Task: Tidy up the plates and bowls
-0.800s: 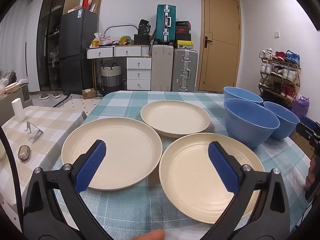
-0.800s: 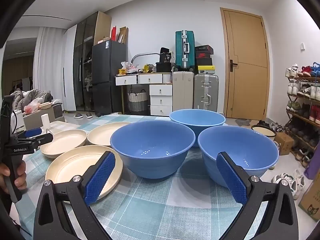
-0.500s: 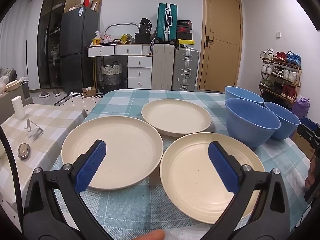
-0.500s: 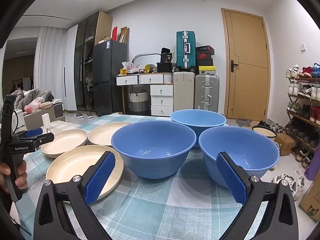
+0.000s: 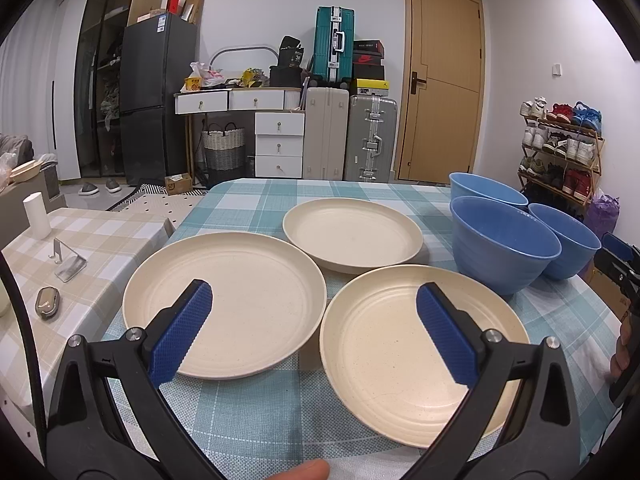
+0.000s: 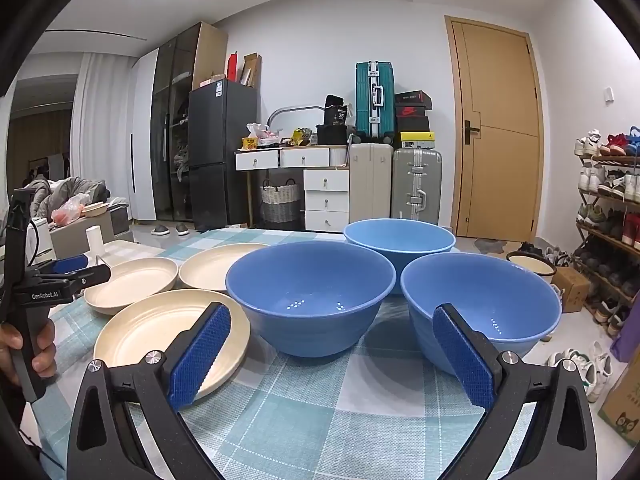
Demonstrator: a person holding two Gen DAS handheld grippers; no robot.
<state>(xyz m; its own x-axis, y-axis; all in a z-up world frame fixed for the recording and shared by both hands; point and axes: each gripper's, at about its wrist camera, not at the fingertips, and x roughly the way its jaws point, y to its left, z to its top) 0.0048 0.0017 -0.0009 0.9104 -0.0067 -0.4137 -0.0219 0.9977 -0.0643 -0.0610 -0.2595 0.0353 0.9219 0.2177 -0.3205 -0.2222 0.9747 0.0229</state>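
1. In the left wrist view, the left tongs [image 5: 314, 326] fill the lower frame, their blue pads spread wide with nothing between them, above the teal-checked worktop [image 5: 256, 412].
2. Left of centre lies a cream plate [image 5: 248, 292]; a second cream plate [image 5: 384, 344] sits right of it at lower centre, and a third cream plate [image 5: 352, 232] lies behind both.
3. At the right, three blue bowls [image 5: 504, 244] stand clustered together.
4. In the right wrist view, the right tongs [image 6: 332, 356] are likewise wide apart and empty, low in the frame.
5. The plates lie at left, a front blue bowl [image 6: 310, 294] at centre, and a right blue bowl [image 6: 480, 296] just beside it.
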